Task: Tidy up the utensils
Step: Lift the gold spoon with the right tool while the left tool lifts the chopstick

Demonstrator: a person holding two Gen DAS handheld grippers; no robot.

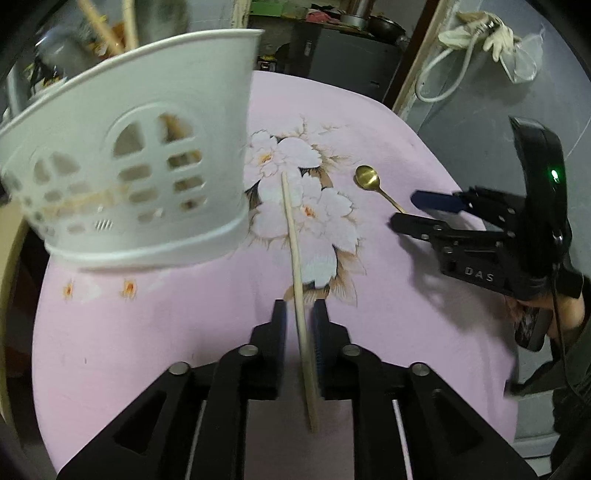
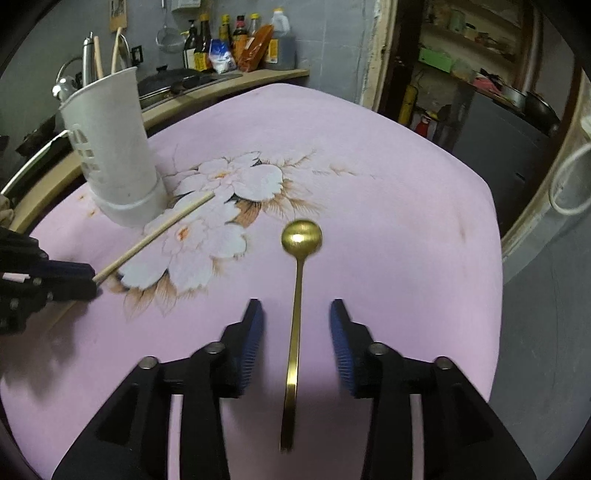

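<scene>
A wooden chopstick [image 1: 295, 240] lies between the fingers of my left gripper [image 1: 300, 314], which is shut on it; it also shows in the right wrist view [image 2: 155, 232], pointing toward the holder. A white perforated utensil holder [image 1: 129, 166] stands at the left on the pink floral table; in the right wrist view the holder [image 2: 114, 147] holds other utensils. A gold spoon [image 2: 297, 295] lies flat between the open fingers of my right gripper [image 2: 295, 314], untouched. The spoon [image 1: 369, 181] and right gripper [image 1: 406, 210] show at the right of the left wrist view.
The pink floral tablecloth [image 2: 388, 184] covers the table. A counter with bottles [image 2: 236, 44] and a pan runs behind it. A doorway with shelves [image 2: 480, 74] is at the right. A cable and gloves [image 1: 480, 33] hang on the wall.
</scene>
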